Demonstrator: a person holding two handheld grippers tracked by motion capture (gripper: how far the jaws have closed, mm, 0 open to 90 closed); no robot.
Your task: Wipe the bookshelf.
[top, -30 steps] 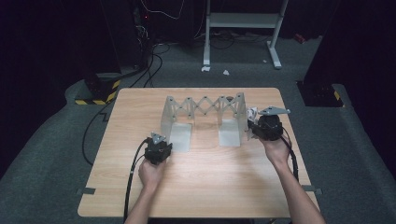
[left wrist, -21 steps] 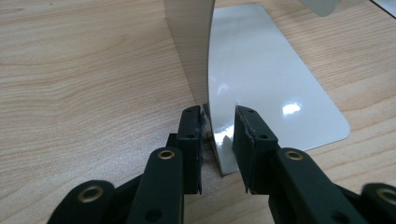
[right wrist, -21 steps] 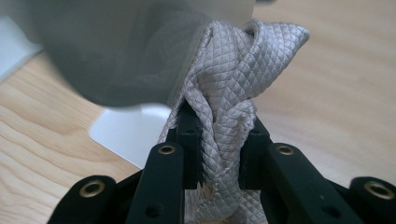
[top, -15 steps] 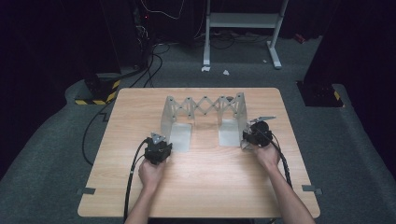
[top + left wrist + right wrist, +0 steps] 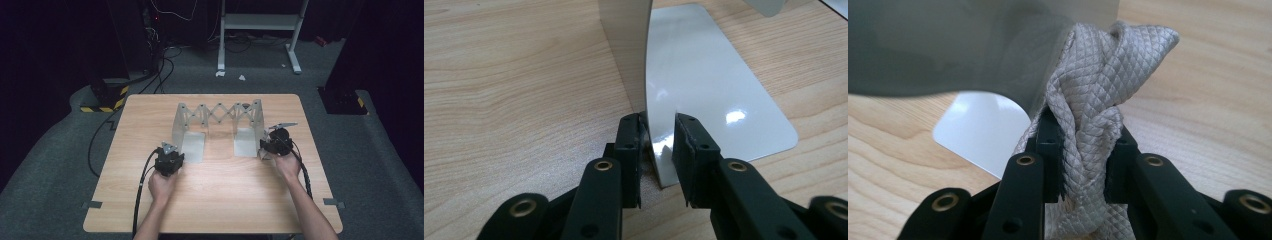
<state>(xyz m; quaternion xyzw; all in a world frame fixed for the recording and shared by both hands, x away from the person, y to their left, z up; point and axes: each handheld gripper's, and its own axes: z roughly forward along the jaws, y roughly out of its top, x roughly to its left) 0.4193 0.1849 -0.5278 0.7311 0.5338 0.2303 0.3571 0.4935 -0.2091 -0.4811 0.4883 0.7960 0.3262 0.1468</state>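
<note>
The expanding metal rack (image 5: 220, 120) stands on the wooden table (image 5: 215, 200), nearer the far edge than the near one and about midway between the left and right edges. Its scissor lattice runs parallel to the far edge, and an upright end panel closes each side, each with a flat foot plate reaching toward the near edge.

The left end panel (image 5: 634, 45) rises from its glossy foot plate (image 5: 714, 90), which lies flat on the wood. The left gripper (image 5: 169, 161) sits at the near end of that panel, and in the left gripper view its jaws are clamped on the panel's thin lower edge, one pad on each face.

The right gripper (image 5: 276, 142) is at the near end of the right end panel (image 5: 973, 45), toward the right edge of the table. In the right gripper view its jaws are pressed together on a bunched, quilted beige cloth (image 5: 1098, 90), which stands up between them and touches the panel. The right foot plate (image 5: 978, 135) lies flat just beyond the jaws.
</note>
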